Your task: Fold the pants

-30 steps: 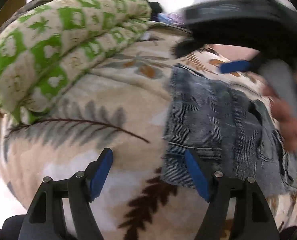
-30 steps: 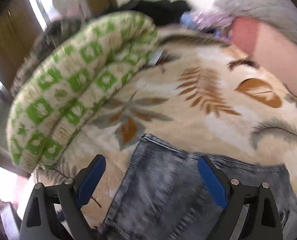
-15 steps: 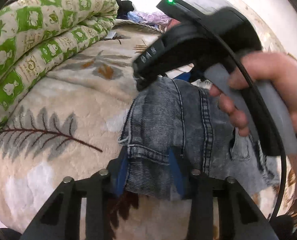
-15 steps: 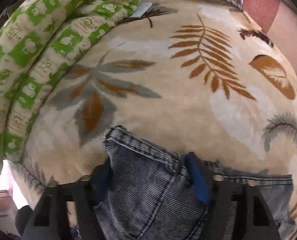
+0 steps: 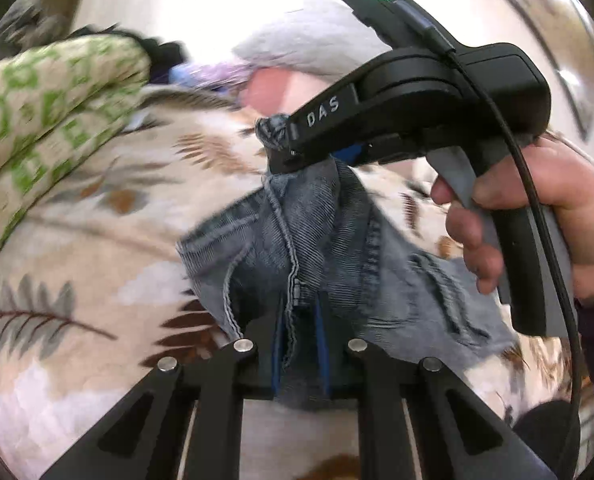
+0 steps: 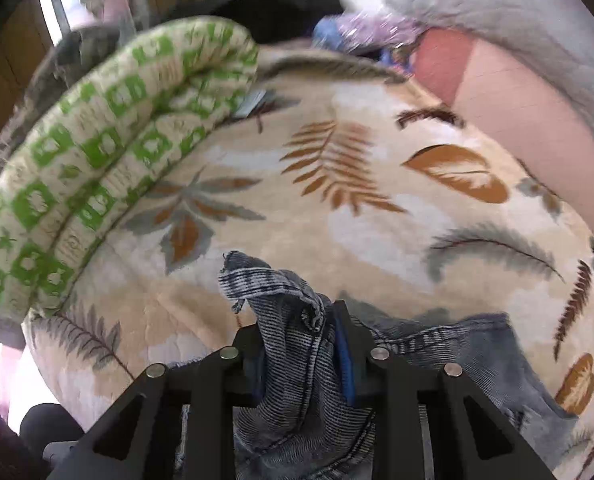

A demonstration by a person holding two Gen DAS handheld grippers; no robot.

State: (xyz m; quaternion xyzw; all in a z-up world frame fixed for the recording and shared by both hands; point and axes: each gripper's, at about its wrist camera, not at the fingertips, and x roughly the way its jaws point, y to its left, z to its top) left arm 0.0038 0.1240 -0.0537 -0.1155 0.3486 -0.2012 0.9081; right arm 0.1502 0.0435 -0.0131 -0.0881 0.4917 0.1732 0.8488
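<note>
Grey-blue denim pants (image 5: 329, 240) hang lifted above a leaf-patterned blanket (image 5: 77, 248). My left gripper (image 5: 299, 344) is shut on the near edge of the pants. My right gripper (image 6: 301, 344) is shut on a bunched corner of the pants (image 6: 281, 292). In the left wrist view the right gripper (image 5: 297, 152) holds the far corner higher, with a hand on its grey handle. The cloth stretches between both grippers.
A folded green-and-cream quilt (image 6: 97, 168) lies at the left along the blanket (image 6: 337, 200). Dark clothes and a purple item (image 6: 361, 28) lie at the far edge. A grey and pink cushion (image 6: 517, 80) sits at the right.
Both grippers have closed on the pants' edge and lifted it off the blanket. The right gripper has risen higher, bunching the cloth.
</note>
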